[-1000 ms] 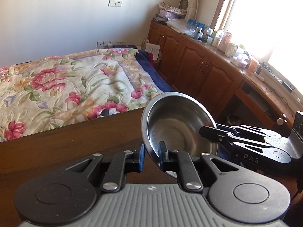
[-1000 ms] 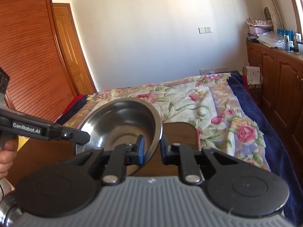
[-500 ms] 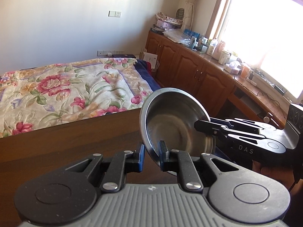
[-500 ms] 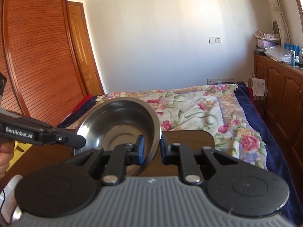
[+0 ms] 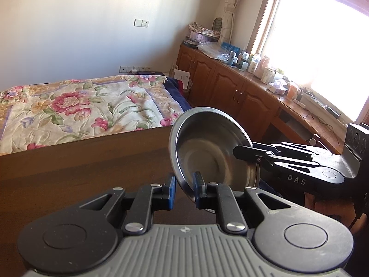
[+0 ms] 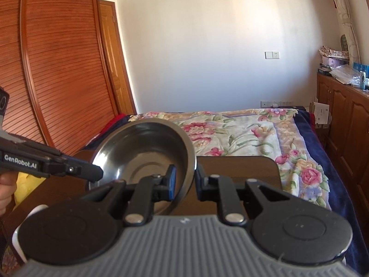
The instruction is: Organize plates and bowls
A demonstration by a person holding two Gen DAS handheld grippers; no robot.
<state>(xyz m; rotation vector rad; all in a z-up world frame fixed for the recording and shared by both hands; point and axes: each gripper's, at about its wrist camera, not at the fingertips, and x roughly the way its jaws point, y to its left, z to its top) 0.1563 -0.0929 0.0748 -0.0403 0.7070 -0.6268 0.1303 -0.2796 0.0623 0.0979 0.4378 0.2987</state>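
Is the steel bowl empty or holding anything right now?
Empty. Both wrist views look into the steel bowl and show only bare, shiny metal down to its flat bottom; nothing lies inside.

Steel-grey bowl; bedspread cream w/ pink-red flowers, green leaves, navy border; reddish-brown slatted wardrobe; wall off-white.

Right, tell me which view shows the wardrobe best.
The right wrist view: the slatted wooden wardrobe fills its left side, doors shut, beside the bed. The left wrist view shows none of it; there you get the bed, the window and the low cabinets instead.
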